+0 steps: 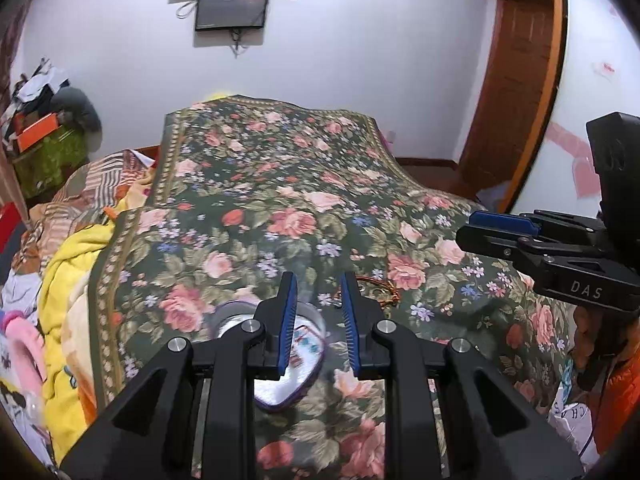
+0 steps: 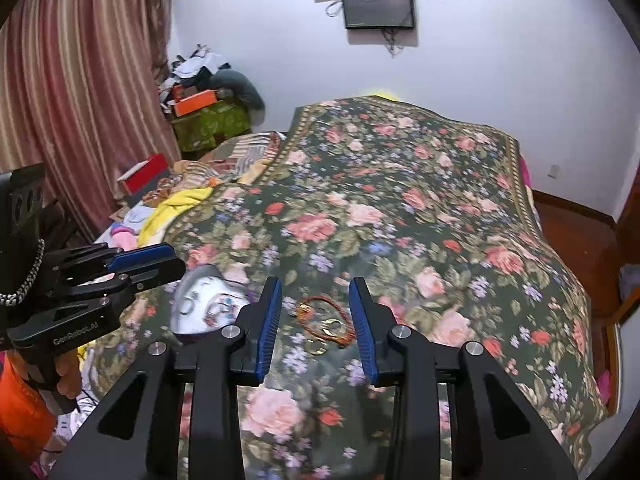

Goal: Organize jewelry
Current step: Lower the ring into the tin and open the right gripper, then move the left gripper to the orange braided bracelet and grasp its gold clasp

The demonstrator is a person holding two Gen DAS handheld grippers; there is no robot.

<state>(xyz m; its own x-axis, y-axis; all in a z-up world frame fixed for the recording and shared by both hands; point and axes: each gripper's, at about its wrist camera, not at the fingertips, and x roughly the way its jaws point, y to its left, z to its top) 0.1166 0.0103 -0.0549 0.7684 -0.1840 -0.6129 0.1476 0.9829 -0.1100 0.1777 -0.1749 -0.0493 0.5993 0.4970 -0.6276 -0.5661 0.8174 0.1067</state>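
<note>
A white heart-shaped jewelry box (image 1: 286, 376) with a purple rim lies open on the floral bedspread; small pieces rest inside. Its clear lid (image 1: 234, 316) lies just behind it. My left gripper (image 1: 319, 292) is open and empty, hovering over the box. The box also shows in the right wrist view (image 2: 208, 306). An orange cord bracelet (image 2: 326, 312) and gold rings (image 2: 330, 330) lie on the spread between the fingers of my right gripper (image 2: 316, 300), which is open and empty above them. The bracelet shows in the left wrist view (image 1: 380, 290).
The floral bedspread (image 2: 400, 220) covers the bed. Yellow and striped bedding (image 1: 76, 264) is piled at the left. A red box (image 2: 144, 178) and a cluttered green stand (image 2: 208, 120) sit by the curtain. A wooden door (image 1: 516, 92) is at the right.
</note>
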